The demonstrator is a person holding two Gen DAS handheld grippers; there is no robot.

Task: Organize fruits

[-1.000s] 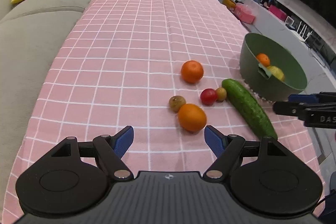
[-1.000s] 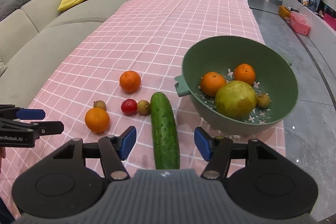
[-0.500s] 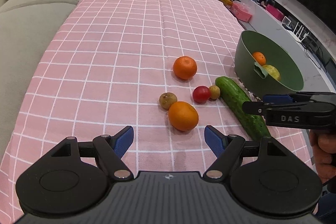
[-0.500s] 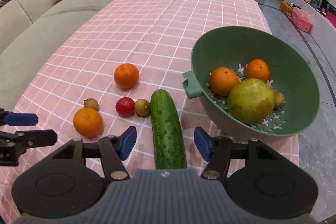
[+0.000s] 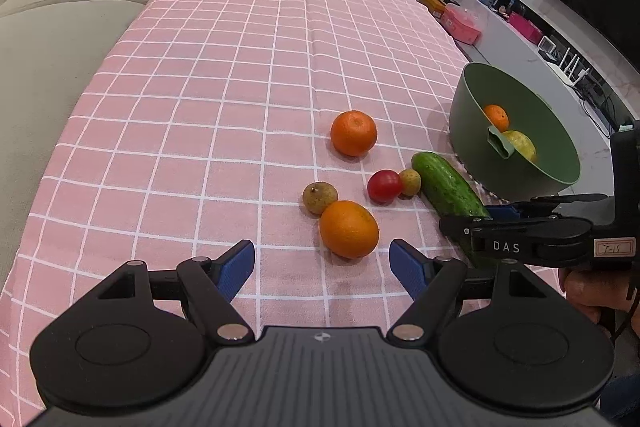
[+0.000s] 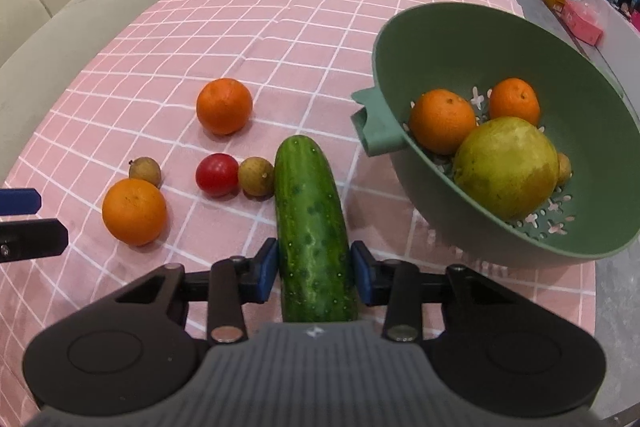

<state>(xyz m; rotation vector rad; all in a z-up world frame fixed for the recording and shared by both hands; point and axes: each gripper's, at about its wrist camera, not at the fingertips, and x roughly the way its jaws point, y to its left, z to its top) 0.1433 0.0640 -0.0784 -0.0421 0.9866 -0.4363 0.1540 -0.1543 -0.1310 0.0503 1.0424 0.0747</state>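
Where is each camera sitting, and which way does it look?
Left wrist view: sits on the left tool, looks down across the pink tablecloth at a near orange; a hand shows.
Right wrist view: sits on the right tool, whose jaws have just closed on the cucumber; no hand shows.
Both share the green bowl.

A: Which markings are legible?

B: In the left wrist view, the side of the right gripper (image 5: 464, 223) carries the white letters "DAS".

A: Any further labels?

B: A small white sticker (image 5: 615, 247) sits farther back on the same body. It bears handwritten characters, too small to read reliably. The right wrist view shows no readable text.
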